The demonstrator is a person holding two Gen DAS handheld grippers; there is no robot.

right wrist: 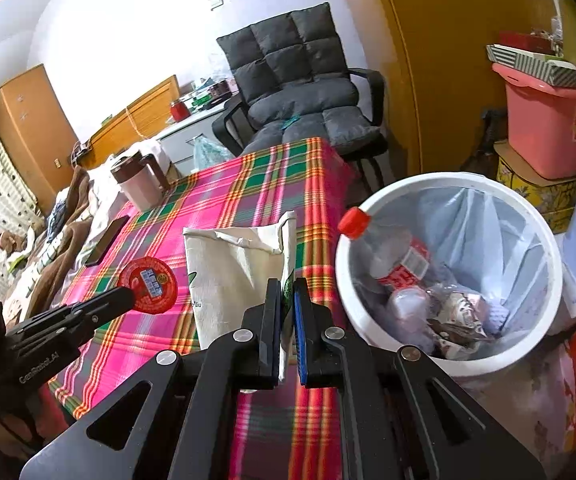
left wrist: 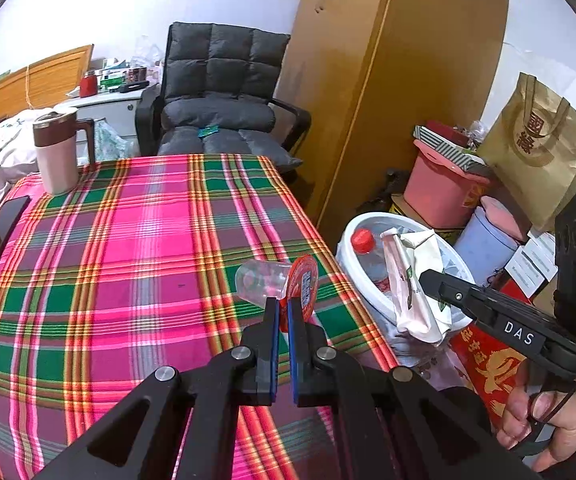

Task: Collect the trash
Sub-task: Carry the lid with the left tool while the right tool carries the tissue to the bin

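Trash is being collected into the white bin (right wrist: 448, 364), which is standing beside the table (left wrist: 128, 260); 1 red-capped bottle (right wrist: 392, 256) and some wrappers are already lying inside it, so part of the job is judged done. 2 items are being carried at once: the left tool (left wrist: 283, 308) is being pressed together on the red-lidded clear cup (left wrist: 288, 284), held above the table's near corner; the right tool (right wrist: 287, 292) is being pinched on the white paper bag (right wrist: 236, 280), held close to the bin's rim. Both are judged as not yet dropped in. A mug (left wrist: 56, 148) and a phone (left wrist: 0, 230) are being left on the table; these are probably not trash. The bin's contents are being shown plainly only in the right wrist view; the cup's clear body is being shown only in the left wrist view, where the bag is seen hanging over the bin.
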